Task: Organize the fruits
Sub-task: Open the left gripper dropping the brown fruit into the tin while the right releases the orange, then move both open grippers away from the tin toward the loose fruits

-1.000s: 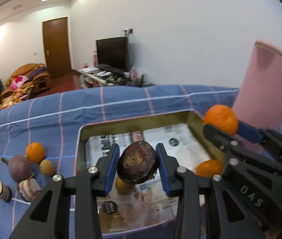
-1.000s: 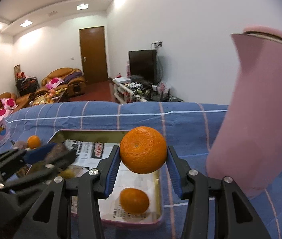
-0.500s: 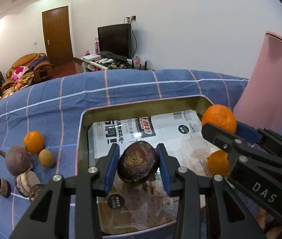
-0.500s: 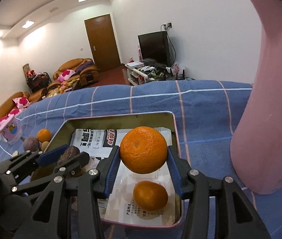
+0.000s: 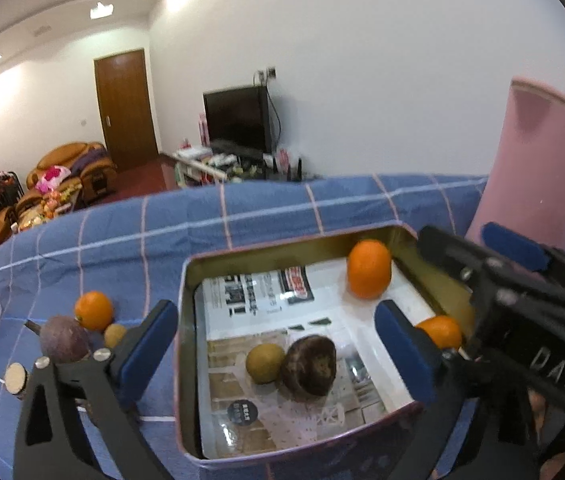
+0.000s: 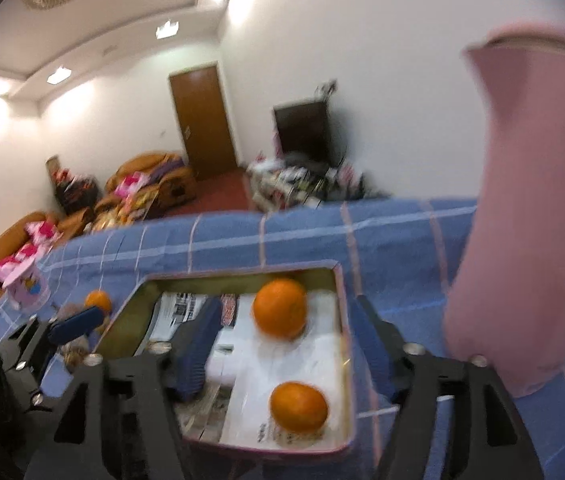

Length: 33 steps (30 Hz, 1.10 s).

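The table carries a blue checked cloth [image 5: 266, 216], and a tall pink cylindrical container [image 5: 538, 184] stands at the far right, just beside the tin. A rectangular metal tin [image 5: 186, 320], lined with printed paper, sits in the centre and evidently serves as the collecting point for the fruit.

Inside the tin, a dark brown wrinkled fruit [image 5: 309, 364] rests on the paper touching a small yellow-green fruit [image 5: 264, 362]. An orange [image 6: 280, 307] lies near the far right corner; it is blurred, so it is judged to be just settling. A second orange [image 6: 299, 406] lies near the near right wall.

Fruit awaiting sorting remains on the cloth left of the tin: a loose orange [image 5: 93, 310], a purple round fruit [image 5: 64, 339] and a small yellow-green one [image 5: 115, 334].

The left gripper [image 5: 278, 344] hangs above the tin, jaws opening and at full spread; the pads touch nothing, the dark fruit lying below and between them. The right gripper [image 6: 282, 340] is also opening, about part way, with the far orange between its pads but not gripped.
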### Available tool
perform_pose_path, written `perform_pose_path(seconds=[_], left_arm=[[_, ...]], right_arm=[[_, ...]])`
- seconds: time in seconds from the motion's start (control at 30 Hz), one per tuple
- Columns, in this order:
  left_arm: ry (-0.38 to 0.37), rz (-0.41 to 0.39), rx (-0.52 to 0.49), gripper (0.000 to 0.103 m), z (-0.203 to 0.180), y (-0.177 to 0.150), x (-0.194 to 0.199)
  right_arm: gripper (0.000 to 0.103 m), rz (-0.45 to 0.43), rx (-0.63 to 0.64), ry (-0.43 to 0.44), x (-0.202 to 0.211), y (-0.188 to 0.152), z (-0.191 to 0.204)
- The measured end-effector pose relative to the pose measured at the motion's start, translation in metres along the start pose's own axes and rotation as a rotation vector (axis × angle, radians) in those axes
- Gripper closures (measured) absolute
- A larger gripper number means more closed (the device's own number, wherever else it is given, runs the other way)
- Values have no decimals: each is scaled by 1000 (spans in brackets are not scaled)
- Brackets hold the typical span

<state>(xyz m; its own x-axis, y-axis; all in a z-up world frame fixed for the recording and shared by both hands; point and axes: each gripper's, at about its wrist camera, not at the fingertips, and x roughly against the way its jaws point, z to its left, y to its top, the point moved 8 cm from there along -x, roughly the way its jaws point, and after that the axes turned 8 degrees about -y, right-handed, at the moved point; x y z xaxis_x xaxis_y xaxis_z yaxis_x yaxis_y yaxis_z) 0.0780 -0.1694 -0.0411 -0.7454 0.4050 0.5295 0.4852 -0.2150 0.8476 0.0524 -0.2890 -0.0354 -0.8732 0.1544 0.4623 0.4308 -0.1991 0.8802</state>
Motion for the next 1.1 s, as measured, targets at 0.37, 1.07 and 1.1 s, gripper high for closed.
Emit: perform_pose_path(seconds=[0.37,1.07,1.1], left_arm=[[67,-51,31,0,30,1,22],[139,-54,46,0,70,-15,45],[137,-54,45,0,72,-16,46]], right_arm=[[25,-150,8,-110,23,14,-9],[25,-114,-113,-151,47,-8,-5],[25,-106,-118,-146,48,-10,-1]])
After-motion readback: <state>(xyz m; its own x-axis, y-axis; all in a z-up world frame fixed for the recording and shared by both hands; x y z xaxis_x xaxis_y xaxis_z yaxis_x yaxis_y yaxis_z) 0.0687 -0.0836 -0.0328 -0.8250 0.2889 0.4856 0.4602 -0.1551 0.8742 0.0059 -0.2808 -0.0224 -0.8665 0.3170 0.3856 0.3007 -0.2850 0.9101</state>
